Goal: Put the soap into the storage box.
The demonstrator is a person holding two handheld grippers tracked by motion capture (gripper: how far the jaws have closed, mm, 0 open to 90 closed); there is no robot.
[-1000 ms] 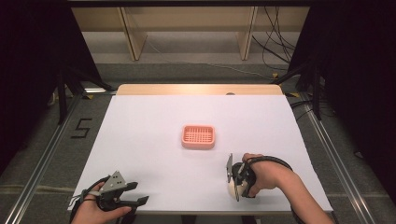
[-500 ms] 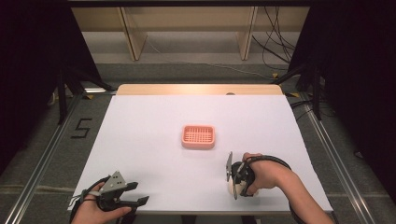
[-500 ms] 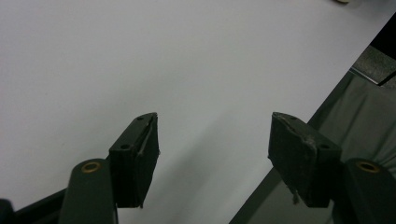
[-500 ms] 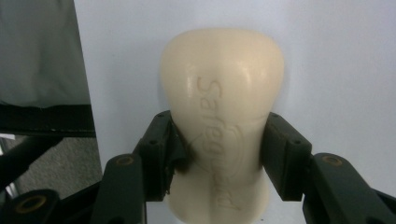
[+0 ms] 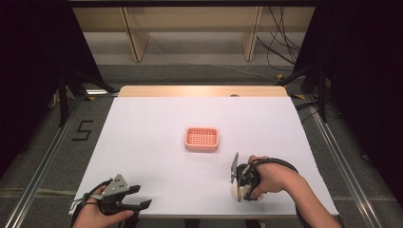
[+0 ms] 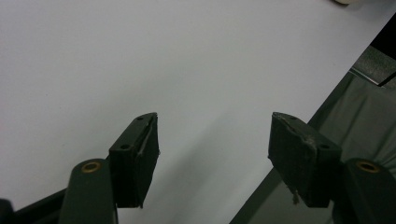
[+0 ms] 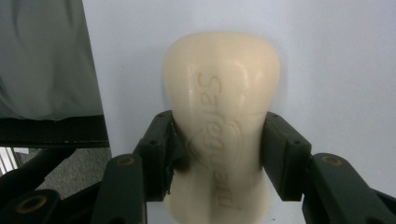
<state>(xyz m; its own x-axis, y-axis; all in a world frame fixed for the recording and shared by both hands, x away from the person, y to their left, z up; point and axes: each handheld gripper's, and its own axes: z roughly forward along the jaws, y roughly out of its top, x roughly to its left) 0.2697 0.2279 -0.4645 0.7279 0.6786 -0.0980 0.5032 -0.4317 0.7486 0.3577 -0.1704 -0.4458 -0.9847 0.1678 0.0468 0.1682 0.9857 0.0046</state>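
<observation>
A cream bar of soap (image 7: 219, 93) with embossed lettering lies on the white table (image 5: 157, 133) near its front right edge. My right gripper (image 7: 218, 140) is shut on it, one jaw pressed against each long side. In the high view the right gripper (image 5: 240, 183) sits low on the table with the soap (image 5: 235, 191) pale beneath it. A pink slotted soap dish (image 5: 201, 138) rests at the table's middle, a short way beyond and left of that gripper. My left gripper (image 5: 135, 197) is at the front left corner; in its own view the left gripper (image 6: 212, 140) stands open with nothing between the jaws.
The table's front edge (image 6: 299, 135) runs right under the left gripper's jaws. A wooden strip (image 5: 204, 91) borders the far side of the table. Cables (image 5: 280, 52) and shelf legs stand on the floor beyond.
</observation>
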